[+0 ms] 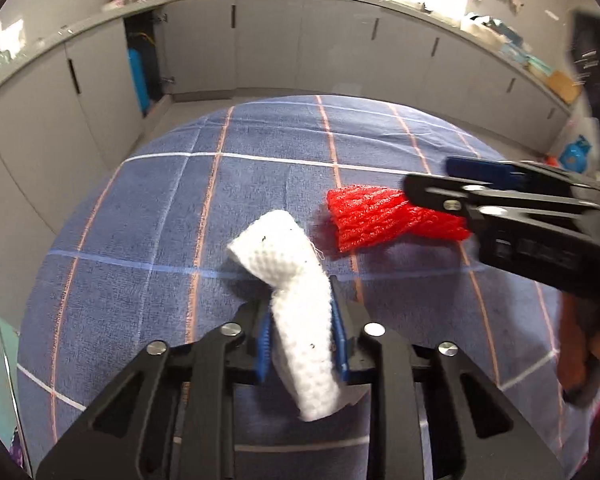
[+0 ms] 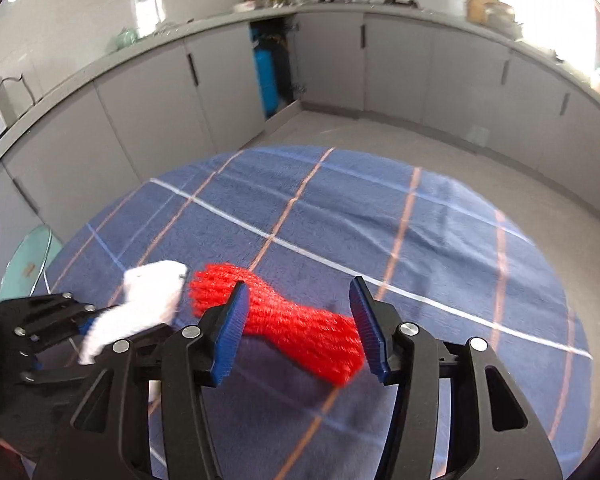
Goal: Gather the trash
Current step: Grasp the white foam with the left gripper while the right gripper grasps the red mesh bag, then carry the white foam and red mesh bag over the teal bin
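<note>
A white foam net sleeve (image 1: pixel 278 250) stands up from between the blue pads of my left gripper (image 1: pixel 302 308), which is shut on its lower half. To its right, a red foam net sleeve (image 1: pixel 364 216) lies on the blue plaid tablecloth (image 1: pixel 172 208). My right gripper (image 1: pixel 430 174) reaches in over the red sleeve's right end. In the right wrist view the red sleeve (image 2: pixel 300 326) lies between the spread blue pads of the right gripper (image 2: pixel 299 282), which is open. The pads sit beside it without squeezing. The left gripper (image 2: pixel 86 322) with the white sleeve (image 2: pixel 152 292) shows at the left.
The round table's far edge drops to a grey floor (image 2: pixel 400 136), with grey kitchen cabinets (image 1: pixel 268 40) beyond. One cabinet stands open with a blue cylinder (image 2: pixel 266 80) inside. A pale green glass disc (image 2: pixel 28 256) sits left of the table. A hand (image 1: pixel 588 344) holds the right gripper.
</note>
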`<state>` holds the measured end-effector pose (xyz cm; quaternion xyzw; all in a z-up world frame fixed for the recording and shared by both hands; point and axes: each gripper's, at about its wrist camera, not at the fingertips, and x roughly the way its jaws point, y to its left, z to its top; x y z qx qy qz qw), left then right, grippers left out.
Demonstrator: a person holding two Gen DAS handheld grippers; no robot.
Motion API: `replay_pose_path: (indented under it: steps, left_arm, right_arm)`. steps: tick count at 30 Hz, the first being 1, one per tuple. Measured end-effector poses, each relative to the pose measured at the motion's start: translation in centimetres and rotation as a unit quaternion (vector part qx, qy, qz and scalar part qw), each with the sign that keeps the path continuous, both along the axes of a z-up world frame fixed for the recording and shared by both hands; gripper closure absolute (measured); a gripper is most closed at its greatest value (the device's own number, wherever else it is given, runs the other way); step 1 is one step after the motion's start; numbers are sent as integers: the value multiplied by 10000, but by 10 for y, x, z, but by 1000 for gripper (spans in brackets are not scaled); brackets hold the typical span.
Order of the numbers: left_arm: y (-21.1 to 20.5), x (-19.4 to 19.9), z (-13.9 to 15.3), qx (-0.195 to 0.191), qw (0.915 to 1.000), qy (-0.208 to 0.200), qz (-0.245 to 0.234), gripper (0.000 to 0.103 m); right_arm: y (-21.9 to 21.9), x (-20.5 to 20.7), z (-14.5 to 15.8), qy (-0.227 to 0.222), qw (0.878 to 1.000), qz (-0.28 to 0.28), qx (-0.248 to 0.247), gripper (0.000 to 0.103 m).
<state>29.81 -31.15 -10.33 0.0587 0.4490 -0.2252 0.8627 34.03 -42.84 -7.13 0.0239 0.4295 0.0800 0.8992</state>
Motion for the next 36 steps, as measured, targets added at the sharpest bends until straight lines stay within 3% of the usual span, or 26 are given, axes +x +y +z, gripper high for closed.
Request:
replay_pose_path:
  steps: [4, 8, 14, 16, 19, 26, 30, 36]
  left_arm:
    - [15, -1, 7, 74, 9999, -96, -75, 81]
    - [27, -3, 14, -58, 9999, -36, -111, 82]
    - [45, -16, 26, -30, 9999, -134, -85, 82]
    - [52, -24, 31, 36, 9997, -213, -95, 82]
    - [72, -40, 43, 140, 9990, -419, -55, 82]
    - [118, -66, 59, 276, 9967, -717, 252, 82]
    - [142, -81, 63, 433, 9944, -884, 376, 82]
    - [190, -99, 65, 514, 9910, -1009, 717, 82]
  right_arm:
    - [0, -3, -8, 228, 9995, 152, 152, 52]
    - [9, -15, -10, 518, 9981, 322, -25, 53]
    - [31, -24, -9, 942, 9933, 5, -676, 83]
    - [31, -33, -4, 994, 9936, -201, -502, 85]
    - [39, -61, 14, 747, 9956, -554, 78, 85]
    - [89, -128, 39, 230, 9901, -1191, 712, 84]
    - [129, -146, 42, -50, 9877, -1354, 776, 83]
    - [175, -160, 48, -277, 9809, -1460, 1257, 83]
